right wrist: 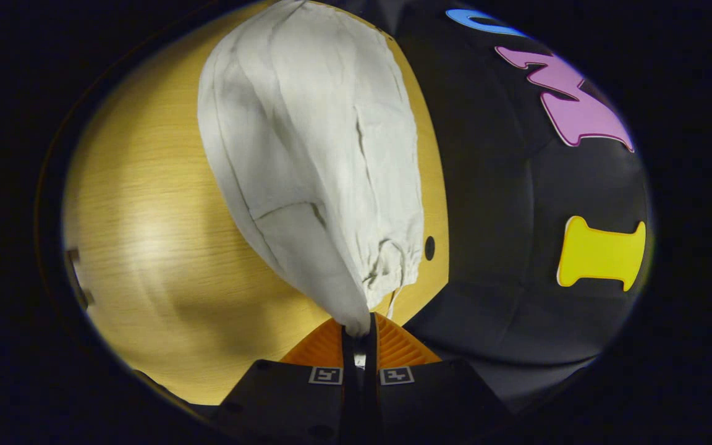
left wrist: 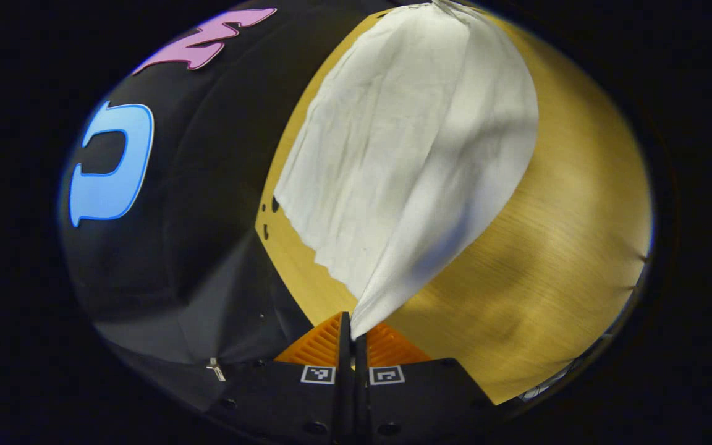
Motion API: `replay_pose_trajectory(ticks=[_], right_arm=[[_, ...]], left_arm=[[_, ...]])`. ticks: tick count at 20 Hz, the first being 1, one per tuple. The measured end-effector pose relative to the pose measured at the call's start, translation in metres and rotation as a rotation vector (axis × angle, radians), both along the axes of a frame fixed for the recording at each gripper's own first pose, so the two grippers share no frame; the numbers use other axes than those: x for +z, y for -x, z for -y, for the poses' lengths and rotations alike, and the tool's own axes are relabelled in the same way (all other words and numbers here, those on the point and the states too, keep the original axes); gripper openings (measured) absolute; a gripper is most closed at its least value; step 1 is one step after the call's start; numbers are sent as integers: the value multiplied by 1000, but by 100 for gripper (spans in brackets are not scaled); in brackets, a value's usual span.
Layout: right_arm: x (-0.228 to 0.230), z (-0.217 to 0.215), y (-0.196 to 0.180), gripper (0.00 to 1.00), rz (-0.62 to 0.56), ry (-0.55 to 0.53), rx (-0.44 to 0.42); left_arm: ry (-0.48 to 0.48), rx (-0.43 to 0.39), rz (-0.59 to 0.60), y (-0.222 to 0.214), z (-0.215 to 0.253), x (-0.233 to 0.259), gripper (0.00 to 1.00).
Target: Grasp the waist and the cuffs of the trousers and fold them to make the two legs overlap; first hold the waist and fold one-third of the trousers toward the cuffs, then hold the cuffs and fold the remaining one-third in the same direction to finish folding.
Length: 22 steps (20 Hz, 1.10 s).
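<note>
Pale off-white trousers [left wrist: 405,161] stretch away over the wooden table [left wrist: 554,235] in the left gripper view. My left gripper [left wrist: 353,330] is shut on the hem end of one leg, lifting that corner so the cloth slopes up to the fingers. The right gripper view has the same trousers [right wrist: 313,142] from the waist end, with a gathered waistband and drawstring [right wrist: 393,272]. Pinching the waist edge is my right gripper [right wrist: 359,330], which is shut, and the fabric rises in a fold from the table [right wrist: 146,247] to it.
The booth's black cloth wall [left wrist: 207,204] runs along the table's far edge, close behind the trousers in both views. A small dark hole [right wrist: 429,247] marks the tabletop near the waist. Bare wood lies on the near side.
</note>
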State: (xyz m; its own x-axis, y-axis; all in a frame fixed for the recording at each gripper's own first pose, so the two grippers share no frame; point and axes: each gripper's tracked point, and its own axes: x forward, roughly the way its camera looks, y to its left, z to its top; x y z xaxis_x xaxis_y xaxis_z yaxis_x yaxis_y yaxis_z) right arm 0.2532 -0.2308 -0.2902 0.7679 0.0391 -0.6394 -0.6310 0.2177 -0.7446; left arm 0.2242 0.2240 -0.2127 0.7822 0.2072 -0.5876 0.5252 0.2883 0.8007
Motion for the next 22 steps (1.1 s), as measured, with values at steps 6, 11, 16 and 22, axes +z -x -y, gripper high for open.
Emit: replay_pose_trajectory(ticks=[6,11,16,22], right_arm=[[54,-19,-78,7,134,-89,-82],[75,-5,-136,7,208,-219,-249],[53,-2,-183,7,205,-297,-393],[16,-8,-204,7,109,-498,-617]], left_arm=[[45,-1,123,-79,8,58,6],[97,9,203,-158,5,95,5],[240,113,203,-239,0,72,6],[305,122,114,-291,23,2,6]])
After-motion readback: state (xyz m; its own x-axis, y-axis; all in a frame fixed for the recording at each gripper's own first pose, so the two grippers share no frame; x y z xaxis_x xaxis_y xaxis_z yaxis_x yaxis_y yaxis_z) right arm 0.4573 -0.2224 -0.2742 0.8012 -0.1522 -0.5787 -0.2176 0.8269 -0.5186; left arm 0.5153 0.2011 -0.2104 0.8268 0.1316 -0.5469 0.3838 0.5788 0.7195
